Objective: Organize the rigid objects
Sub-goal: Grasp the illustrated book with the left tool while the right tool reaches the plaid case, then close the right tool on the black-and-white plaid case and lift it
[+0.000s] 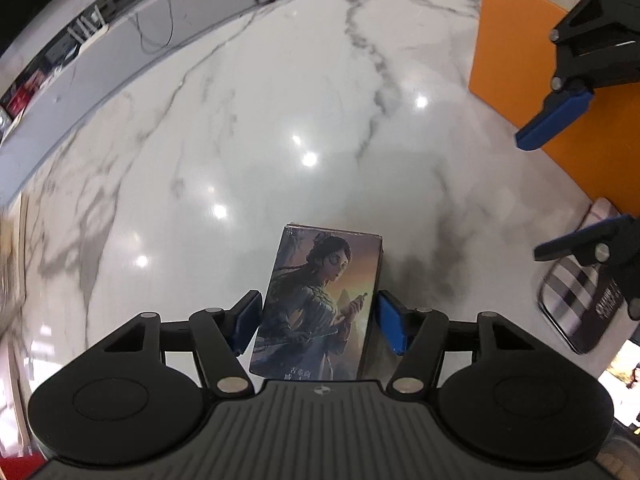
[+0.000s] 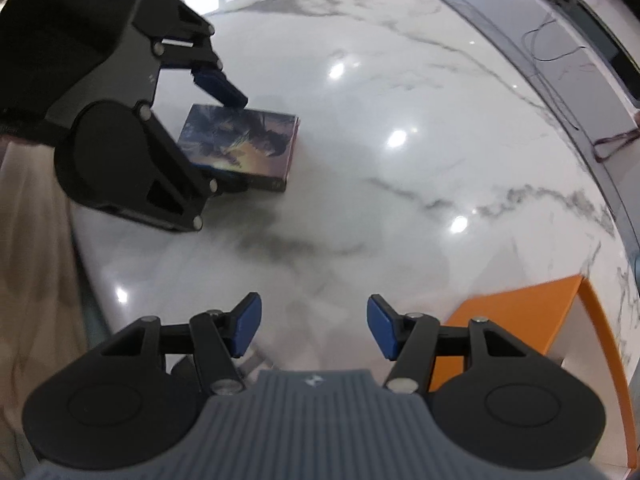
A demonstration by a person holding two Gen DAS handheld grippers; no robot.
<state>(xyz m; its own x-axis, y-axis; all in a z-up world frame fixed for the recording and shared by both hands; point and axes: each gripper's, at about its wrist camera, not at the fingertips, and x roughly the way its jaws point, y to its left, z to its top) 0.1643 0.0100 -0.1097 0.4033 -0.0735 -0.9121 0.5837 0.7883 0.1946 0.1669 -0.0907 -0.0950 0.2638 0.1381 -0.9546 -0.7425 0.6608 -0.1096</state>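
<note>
A flat picture box (image 1: 320, 280), printed with a painted figure, lies on the white marble table (image 1: 280, 120). My left gripper (image 1: 319, 300) straddles it from above, and both blue pads (image 1: 246, 320) touch its long sides. The right wrist view shows the same box (image 2: 256, 148) under the left gripper (image 2: 222, 140), one pad resting at its far edge. My right gripper (image 2: 314, 312) hangs open over bare marble with nothing between its fingers. It also shows at the right edge of the left wrist view, as the right gripper (image 1: 532, 196).
An open orange box (image 1: 520, 60) stands at the right of the table, just beside my right gripper (image 2: 520, 312). A plaid-patterned tin (image 1: 576, 300) lies near the right edge. Cables (image 1: 156, 28) and small items sit on a grey ledge beyond the table.
</note>
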